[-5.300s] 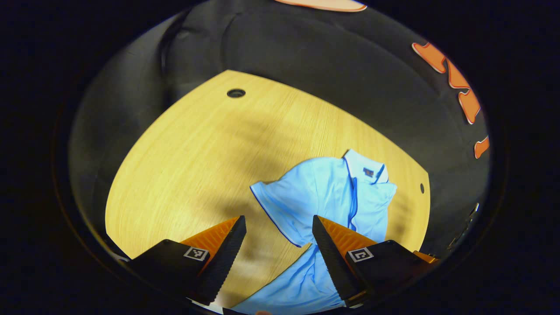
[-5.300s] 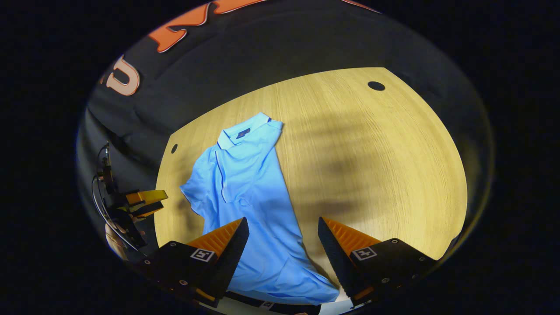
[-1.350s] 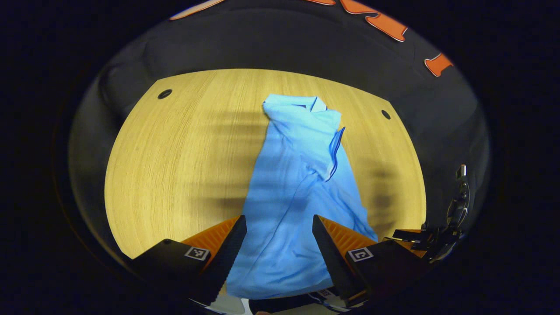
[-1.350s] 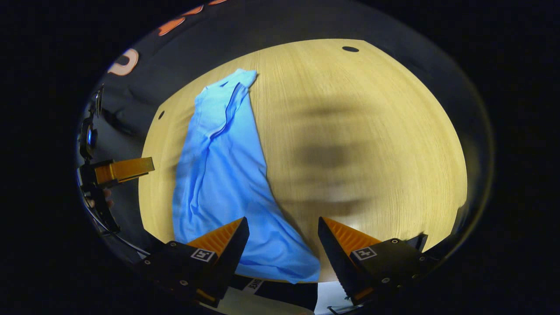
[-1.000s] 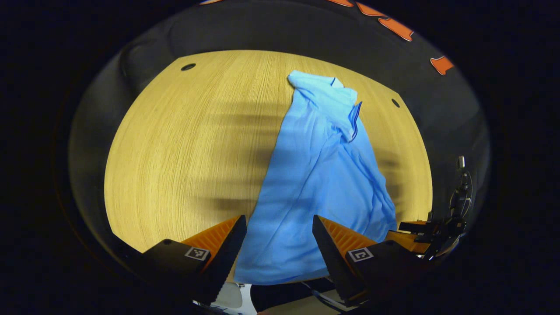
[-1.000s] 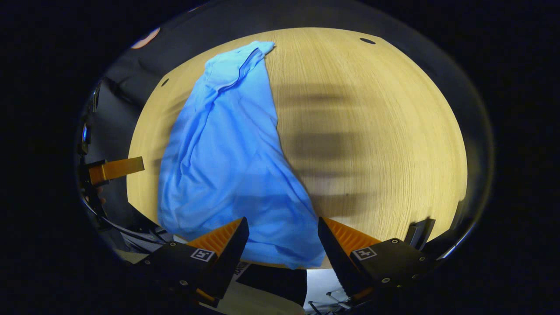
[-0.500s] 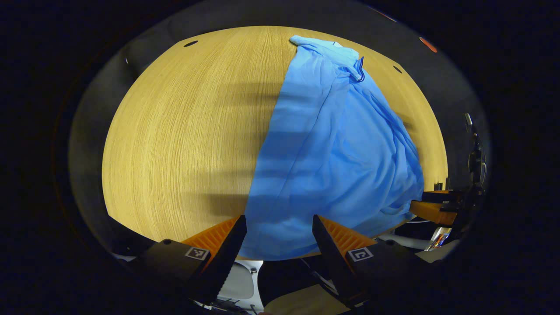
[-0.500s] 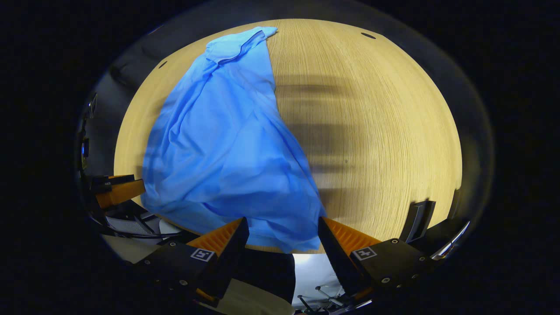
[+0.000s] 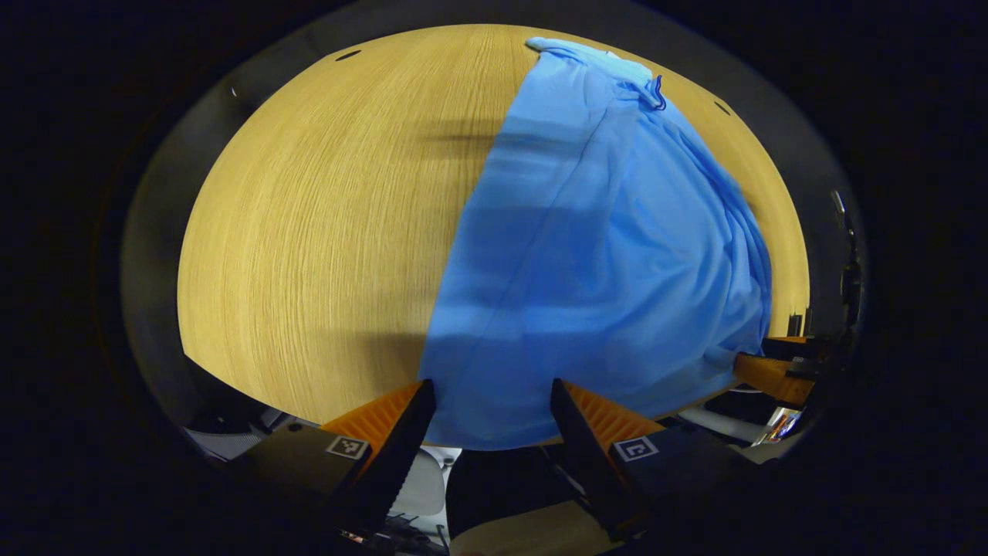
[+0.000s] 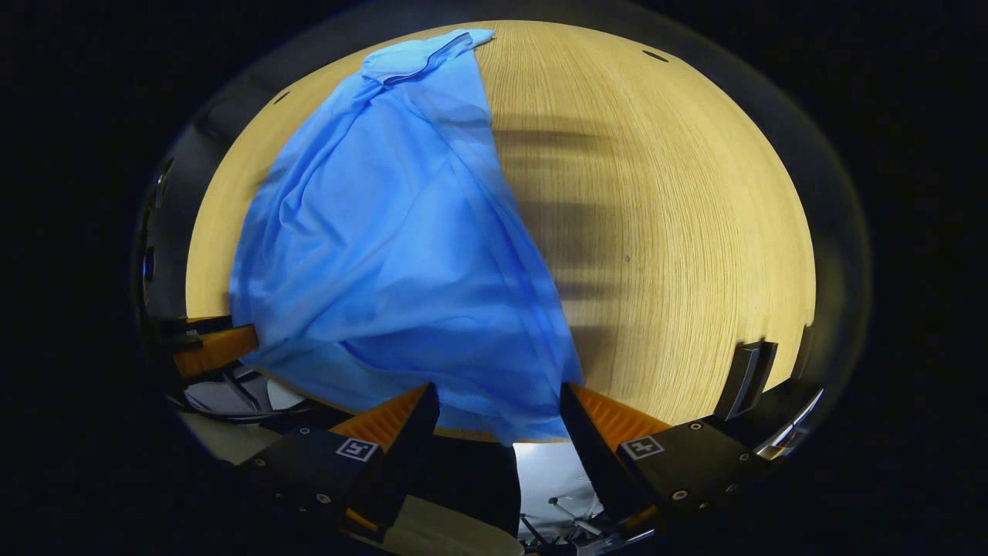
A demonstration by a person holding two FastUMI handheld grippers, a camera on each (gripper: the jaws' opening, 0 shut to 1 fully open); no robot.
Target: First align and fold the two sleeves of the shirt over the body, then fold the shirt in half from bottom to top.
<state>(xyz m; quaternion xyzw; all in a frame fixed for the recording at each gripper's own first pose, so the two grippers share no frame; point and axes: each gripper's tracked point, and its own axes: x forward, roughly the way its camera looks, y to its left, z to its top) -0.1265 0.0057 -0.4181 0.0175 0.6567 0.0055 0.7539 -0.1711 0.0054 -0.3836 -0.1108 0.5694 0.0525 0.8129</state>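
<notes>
The shirt (image 9: 594, 255) lies lengthwise away from both grippers, collar farthest, hem at the table (image 9: 309, 232) edge between each pair of wide-open, empty jaws.

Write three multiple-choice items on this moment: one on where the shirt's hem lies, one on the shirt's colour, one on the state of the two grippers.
1. Where is the hem of the shirt?
A. at the near edge of the wooden table, between each gripper's fingers
B. at the far edge of the table
C. off the table, on the floor

2. What colour is the shirt?
A. white
B. light blue
C. red

3. How do the left gripper and the right gripper stand?
A. both shut on the hem
B. one open, one shut
C. both open, the hem in the gap

Answers: 1 A, the hem shows in the gap in each gripper's own view; 2 B, plain light blue cloth; 3 C, the fingers stand wide apart in both views.
</notes>
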